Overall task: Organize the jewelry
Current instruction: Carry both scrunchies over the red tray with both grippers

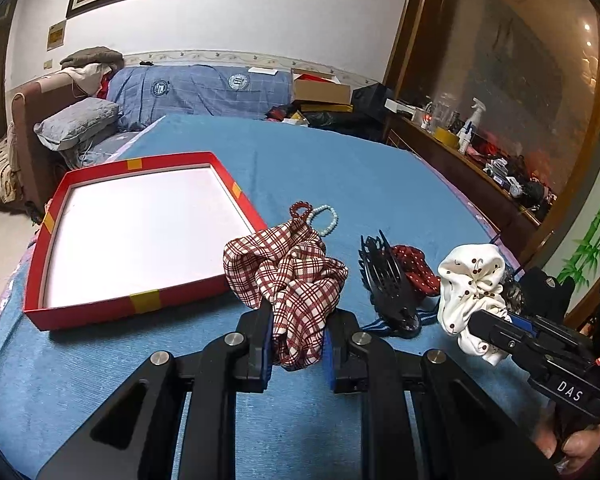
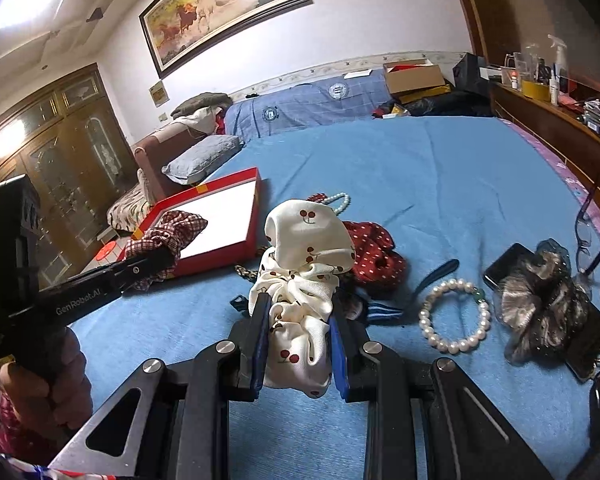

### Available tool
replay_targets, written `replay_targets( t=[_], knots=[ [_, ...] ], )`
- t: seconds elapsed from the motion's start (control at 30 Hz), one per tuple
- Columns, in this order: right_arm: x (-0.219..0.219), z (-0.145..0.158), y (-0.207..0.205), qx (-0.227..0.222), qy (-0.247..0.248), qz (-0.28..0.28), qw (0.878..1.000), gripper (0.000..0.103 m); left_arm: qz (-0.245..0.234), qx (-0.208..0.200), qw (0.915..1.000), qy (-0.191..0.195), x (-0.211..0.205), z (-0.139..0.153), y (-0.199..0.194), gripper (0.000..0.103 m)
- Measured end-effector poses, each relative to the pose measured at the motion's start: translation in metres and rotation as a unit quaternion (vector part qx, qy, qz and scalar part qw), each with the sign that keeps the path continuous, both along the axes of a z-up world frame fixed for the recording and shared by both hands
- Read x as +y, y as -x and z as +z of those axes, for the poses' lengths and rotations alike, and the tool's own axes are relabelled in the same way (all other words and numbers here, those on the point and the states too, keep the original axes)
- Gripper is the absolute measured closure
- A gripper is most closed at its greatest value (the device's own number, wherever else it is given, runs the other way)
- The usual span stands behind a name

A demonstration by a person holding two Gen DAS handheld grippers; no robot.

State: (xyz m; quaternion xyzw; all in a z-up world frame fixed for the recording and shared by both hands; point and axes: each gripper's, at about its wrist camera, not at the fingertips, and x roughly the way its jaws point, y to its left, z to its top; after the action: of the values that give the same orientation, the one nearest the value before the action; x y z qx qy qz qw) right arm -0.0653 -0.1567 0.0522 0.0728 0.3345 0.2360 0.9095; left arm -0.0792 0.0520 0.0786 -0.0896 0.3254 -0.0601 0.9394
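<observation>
Left wrist: tongs [image 1: 298,344] clamp plaid scrunchie [image 1: 288,272] (lifted).

My jaws hold a cherry scrunchie

My right gripper [image 2: 298,344] pinches the white cherry scrunchie [image 2: 304,264] above the blue bedcover [image 2: 440,168]; the pearl bracelet [image 2: 454,322] lies near, the red box [image 2: 220,220] further left.

Blue bed [image 2: 440,168] bears red tray [image 1: 100,312] (pearl bracelet [image 2: 454,316] too)
</observation>
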Motion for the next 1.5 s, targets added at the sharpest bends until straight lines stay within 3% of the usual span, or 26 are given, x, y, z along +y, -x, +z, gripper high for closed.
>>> replay_targets(
  t=[1.0,1.33,1.5],
  knots=[
    [0.081,0.036,-0.045,-0.014,-0.003,0.068,0.998,0.074,0.083,-0.026,0.9962,0.005,0.083,0.027,-0.016,0.084],
    [0.094,0.039,-0.068,-0.005,-0.012,0.068,0.998,0.074,0.094,-0.022,0.9952,-0.01,0.098,0.032,-0.052,0.084],
    [0.098,0.037,-0.083,0.011,-0.021,0.065,0.998,0.074,0.105,-0.016,0.9943,-0.001,0.114,0.035,-0.083,0.084]
  ],
)
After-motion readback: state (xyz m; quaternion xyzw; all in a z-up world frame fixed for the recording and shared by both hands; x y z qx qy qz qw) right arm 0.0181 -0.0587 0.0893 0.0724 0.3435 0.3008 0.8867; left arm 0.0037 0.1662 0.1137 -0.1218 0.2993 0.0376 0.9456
